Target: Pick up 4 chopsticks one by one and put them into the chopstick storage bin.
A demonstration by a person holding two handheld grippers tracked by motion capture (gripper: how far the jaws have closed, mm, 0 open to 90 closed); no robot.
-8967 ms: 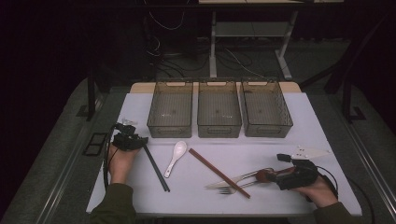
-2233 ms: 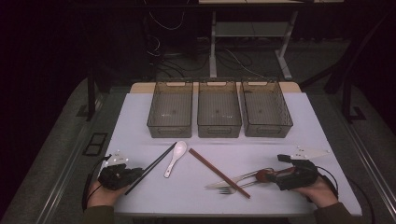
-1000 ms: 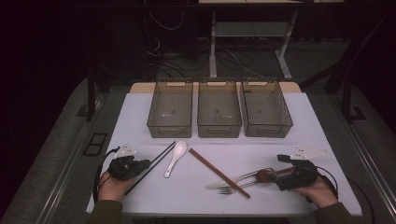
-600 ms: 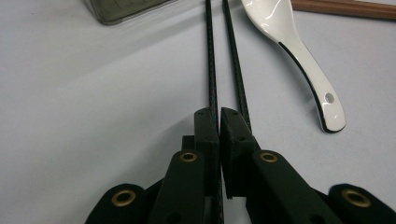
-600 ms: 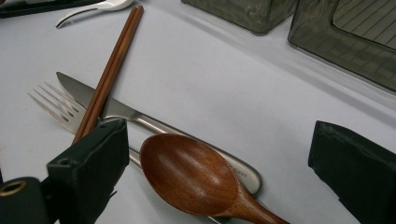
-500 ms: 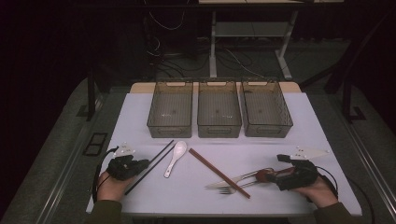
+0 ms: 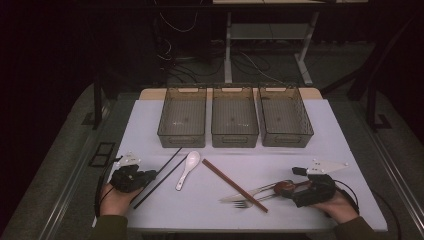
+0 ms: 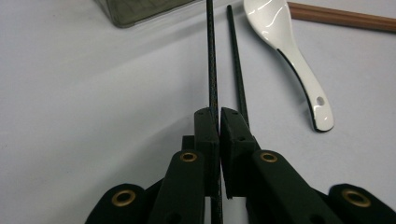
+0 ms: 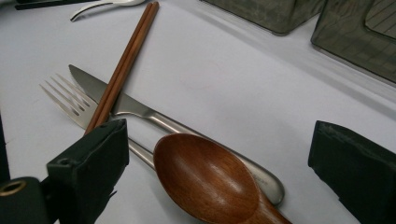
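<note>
Left gripper point(image 8: 218, 116) — jaws pinched nearly together on one black chopstick point(image 8: 210, 56), gripped near its end so the shaft projects forward toward the left bin point(image 7: 182, 117), a plausible destination. Its partner chopstick point(image 8: 237, 65) lies free on the white table point(image 7: 280, 160), just beside, next to the white ceramic spoon point(image 8: 289, 51). Right gripper point(image 9: 219, 154) — jaws spread wide, holding nothing, straddling the wooden spoon point(image 9: 210, 179), which rests on the knife point(image 9: 140, 109) and fork point(image 9: 70, 105); brown chopsticks point(image 9: 126, 60) cross both.
</note>
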